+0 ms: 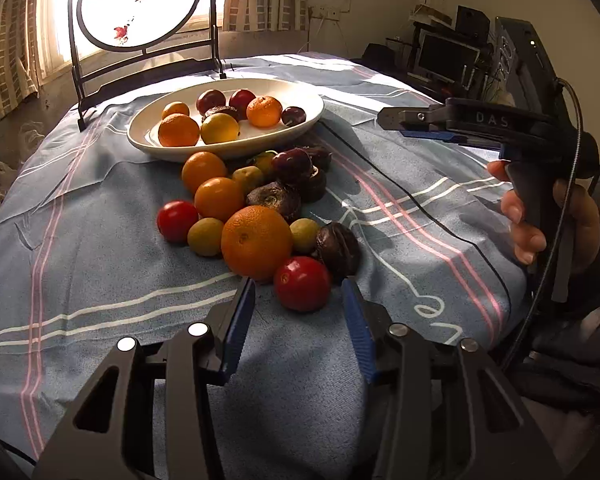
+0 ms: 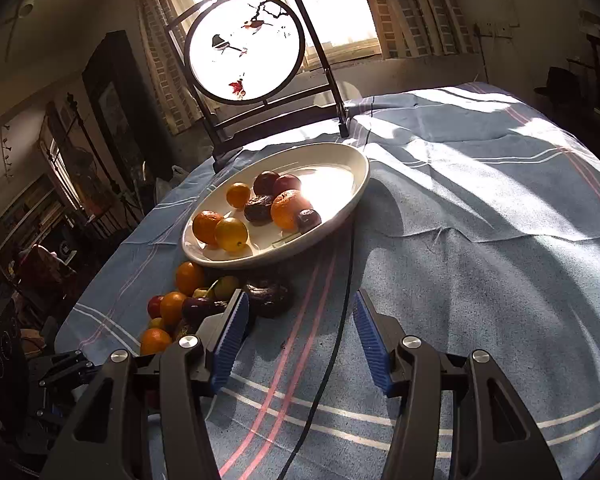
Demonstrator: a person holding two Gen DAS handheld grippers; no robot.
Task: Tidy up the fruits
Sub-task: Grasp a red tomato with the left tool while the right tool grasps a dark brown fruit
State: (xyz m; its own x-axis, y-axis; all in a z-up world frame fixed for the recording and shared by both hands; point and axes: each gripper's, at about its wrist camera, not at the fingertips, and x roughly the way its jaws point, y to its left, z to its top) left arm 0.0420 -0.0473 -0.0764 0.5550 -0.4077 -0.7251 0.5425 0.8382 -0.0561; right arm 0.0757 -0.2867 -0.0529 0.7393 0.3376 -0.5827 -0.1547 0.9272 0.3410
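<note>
A white oval plate (image 1: 308, 120) holds several oranges, yellow fruits and dark plums; it also shows in the right wrist view (image 2: 356, 184). In front of it a pile of fruit lies on the cloth: a large orange (image 1: 256, 242), a red tomato (image 1: 302, 283), dark passion fruits (image 1: 338, 250), small green fruits. My left gripper (image 1: 298, 286) is open and empty, its jaws either side of the near red tomato, not touching it. My right gripper (image 2: 298, 300) is open and empty above the cloth, right of the pile (image 2: 188, 304); it shows from the side in the left wrist view (image 1: 392, 124).
A round table carries a blue striped cloth (image 2: 480, 280). A framed round bird screen (image 1: 140, 4) stands behind the plate. A black cable (image 2: 332, 344) runs across the cloth. Monitors and clutter (image 1: 448, 56) stand at the far right.
</note>
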